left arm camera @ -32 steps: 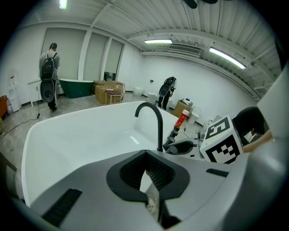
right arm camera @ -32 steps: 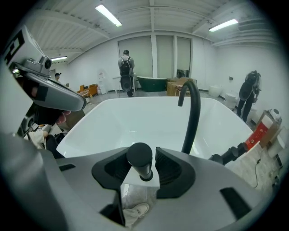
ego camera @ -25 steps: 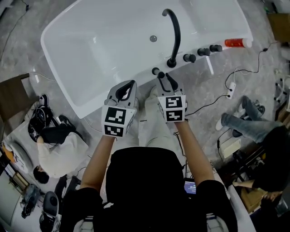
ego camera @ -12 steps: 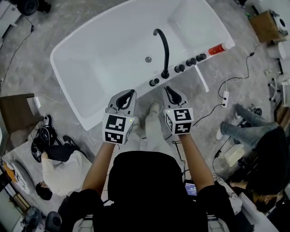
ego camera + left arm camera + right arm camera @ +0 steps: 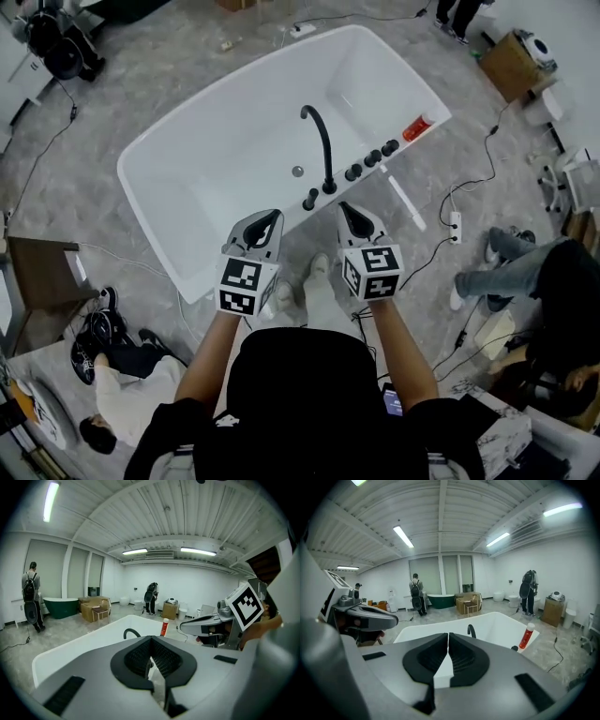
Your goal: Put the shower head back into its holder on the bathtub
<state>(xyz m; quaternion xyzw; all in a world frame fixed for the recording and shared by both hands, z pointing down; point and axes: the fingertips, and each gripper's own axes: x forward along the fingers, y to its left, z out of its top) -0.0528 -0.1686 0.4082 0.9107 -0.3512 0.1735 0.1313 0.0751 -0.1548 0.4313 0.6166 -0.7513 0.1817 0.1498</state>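
Gloss-white bathtub (image 5: 187,178), oblong with rounded corners, lies on a mottled grey stone floor (image 5: 141,84). A slim matte-black faucet (image 5: 323,141) arches over the basin. Round black knobs (image 5: 372,159) line the near rim, and the stubby black shower head (image 5: 310,199) stands upright on that rim at the row's left end, just beside the faucet base. The left gripper (image 5: 266,218) and right gripper (image 5: 345,208), grey shells with ribbed black pads, hover clear of the rim, each with jaws pressed together on nothing. A second ago the right gripper's jaws gaped at the shower head; both grippers are now drawn back, and the tub looks smaller.
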